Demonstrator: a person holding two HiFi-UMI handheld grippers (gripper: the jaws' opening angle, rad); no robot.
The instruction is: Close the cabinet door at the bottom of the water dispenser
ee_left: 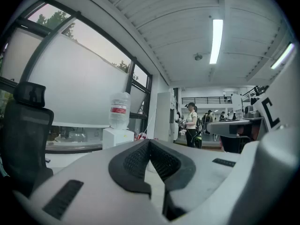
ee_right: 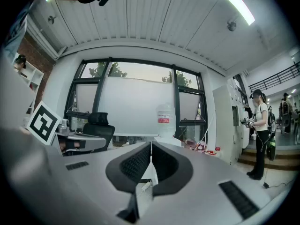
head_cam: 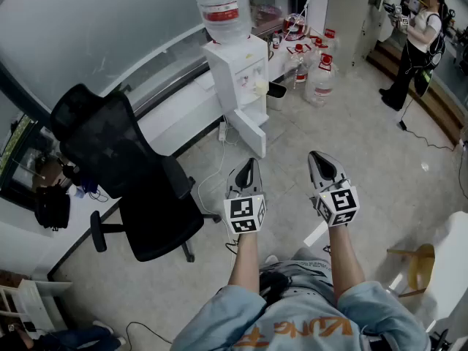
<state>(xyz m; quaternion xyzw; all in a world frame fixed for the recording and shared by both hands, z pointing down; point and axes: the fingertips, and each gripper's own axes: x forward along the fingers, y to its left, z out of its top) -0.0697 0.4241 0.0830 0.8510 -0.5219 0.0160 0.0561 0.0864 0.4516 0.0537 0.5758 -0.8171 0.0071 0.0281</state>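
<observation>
The one cabinet door (head_cam: 252,134) at the base of the single water dispenser (head_cam: 235,79) stands open, well ahead of both pairs of jaws and untouched. All the closing is left to do. The two grippers, left gripper (head_cam: 248,165) and right gripper (head_cam: 318,159), have their jaws pressed together, holding nothing. One bottle (head_cam: 219,9) sits on top.

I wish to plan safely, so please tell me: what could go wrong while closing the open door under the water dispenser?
A white cable lies on the floor before the water dispenser; one might trip on it. A hard push on the open cabinet door might rock the bottle on top.
</observation>
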